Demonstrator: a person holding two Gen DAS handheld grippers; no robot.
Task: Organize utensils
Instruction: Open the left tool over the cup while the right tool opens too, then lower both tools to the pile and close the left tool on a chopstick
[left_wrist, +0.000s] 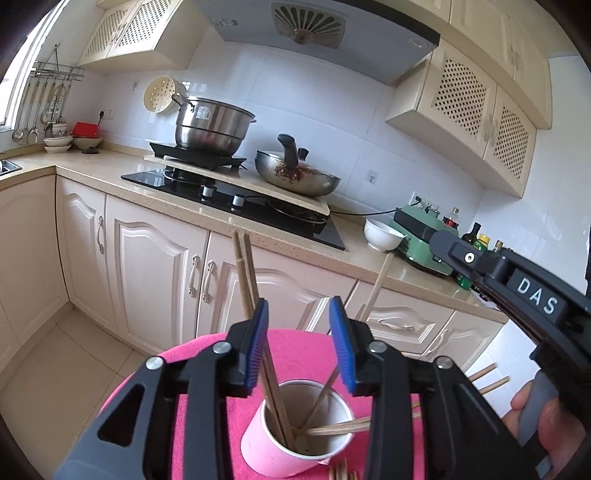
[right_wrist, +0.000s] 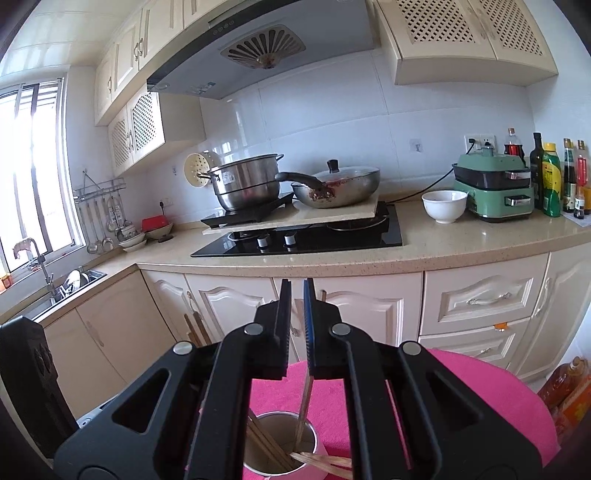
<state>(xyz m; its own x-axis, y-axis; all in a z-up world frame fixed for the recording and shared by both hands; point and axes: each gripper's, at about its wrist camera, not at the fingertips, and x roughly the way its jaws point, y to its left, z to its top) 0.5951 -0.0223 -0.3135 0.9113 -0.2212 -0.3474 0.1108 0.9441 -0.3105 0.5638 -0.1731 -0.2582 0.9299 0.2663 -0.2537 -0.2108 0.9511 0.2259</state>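
From the left wrist, the left gripper (left_wrist: 299, 343) hangs released above the pink paper cup (left_wrist: 295, 432) on the pink cloth (left_wrist: 303, 354), its blue fingers (left_wrist: 258, 339) apart beside the chopsticks (left_wrist: 251, 295) leaning in the cup. From the right wrist, the right gripper (right_wrist: 297, 321) is clenched on one chopstick (right_wrist: 304, 406) whose lower end dips into the cup (right_wrist: 284, 443).

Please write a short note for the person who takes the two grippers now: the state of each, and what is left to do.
Left gripper: open above the pink cup, holding nothing.
Right gripper: shut on one chopstick, its lower end inside the cup.
Done: several chopsticks stand in the cup on the pink cloth.
Left: release this chopstick; collect the loose chopsticks on the cloth beside the cup.
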